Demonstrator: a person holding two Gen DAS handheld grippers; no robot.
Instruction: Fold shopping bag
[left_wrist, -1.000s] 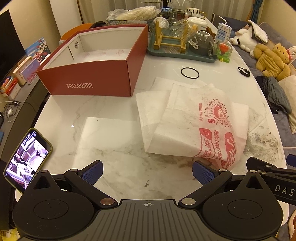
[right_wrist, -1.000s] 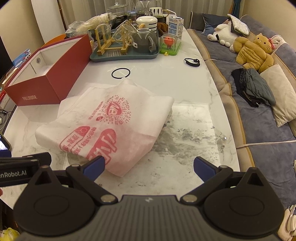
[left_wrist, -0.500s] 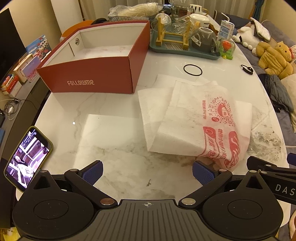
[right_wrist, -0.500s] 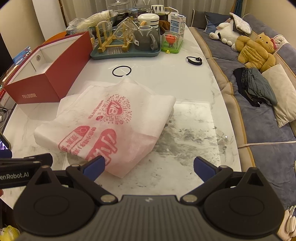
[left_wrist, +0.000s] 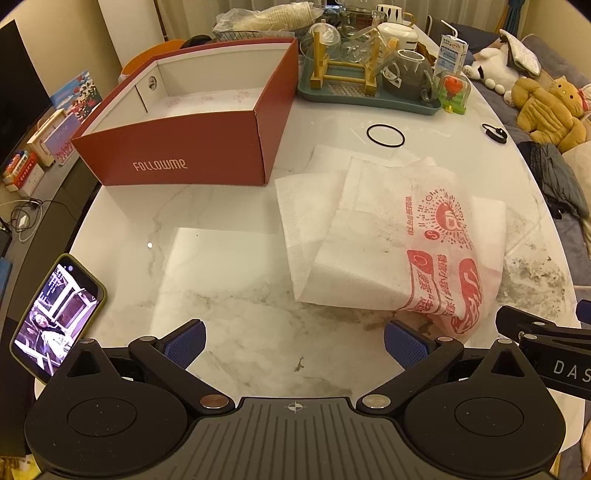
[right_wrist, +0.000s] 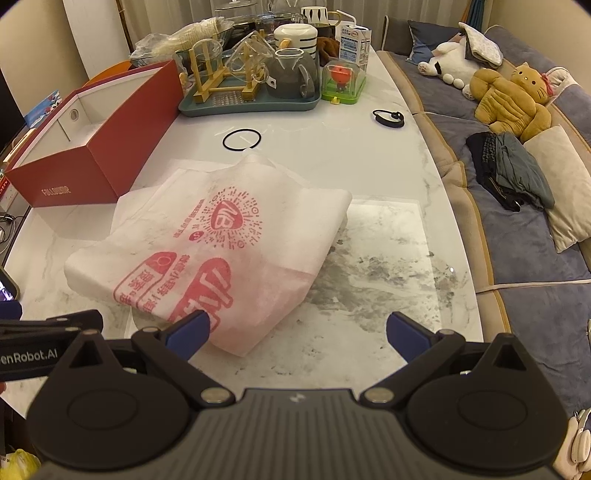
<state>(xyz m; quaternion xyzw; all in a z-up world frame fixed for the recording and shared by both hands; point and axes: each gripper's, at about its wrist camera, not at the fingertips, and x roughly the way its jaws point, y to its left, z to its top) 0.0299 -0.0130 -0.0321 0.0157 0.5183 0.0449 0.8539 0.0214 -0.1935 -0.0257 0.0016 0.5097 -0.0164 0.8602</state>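
Both my left hand-held gripper and right hand-held gripper hang released over the worktop, and the loosely folded shopping bag lying there could spring open if I pinch only its top layer.

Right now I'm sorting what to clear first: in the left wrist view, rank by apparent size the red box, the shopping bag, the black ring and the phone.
1. red box and shopping bag: alike, unranked
2. phone, enlarged by nearness
3. black ring
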